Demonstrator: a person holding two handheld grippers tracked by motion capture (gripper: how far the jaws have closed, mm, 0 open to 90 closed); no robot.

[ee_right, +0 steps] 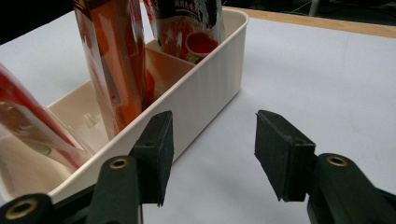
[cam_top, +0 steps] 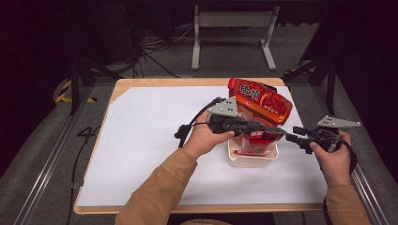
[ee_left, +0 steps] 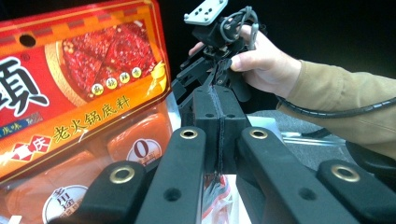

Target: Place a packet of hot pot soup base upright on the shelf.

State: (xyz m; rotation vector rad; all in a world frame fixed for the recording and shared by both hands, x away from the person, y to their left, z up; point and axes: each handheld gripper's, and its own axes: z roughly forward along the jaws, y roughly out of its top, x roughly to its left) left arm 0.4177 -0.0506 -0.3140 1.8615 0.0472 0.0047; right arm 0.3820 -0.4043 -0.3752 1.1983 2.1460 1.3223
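Observation:
A cream divided bin point(cam_top: 252, 161) point(ee_right: 205, 88) stands on the white mat at centre right, with several red sauce packets standing in it. A large red hotpot-base packet point(cam_top: 263, 101) point(ee_left: 79, 93) leans up out of its far side. My left gripper point(cam_top: 280, 131) point(ee_left: 219, 116) reaches over the bin with its jaws pressed together. A thin red packet point(ee_left: 215, 193) point(ee_right: 116, 60) hangs upright from their seam. My right gripper point(cam_top: 290, 137) point(ee_right: 212, 154) point(ee_left: 180, 88) is open beside the bin's outer wall, low over the mat. Its left pad point(ee_right: 156, 154) is close to that wall, and nothing lies between the pads.
The white mat point(cam_top: 150, 140) covers most of the wooden table, with wide bare room at left and front. A grey metal stand point(cam_top: 232, 21) and cables point(cam_top: 155, 47) lie on the floor beyond the far edge. Dark frame legs flank the table.

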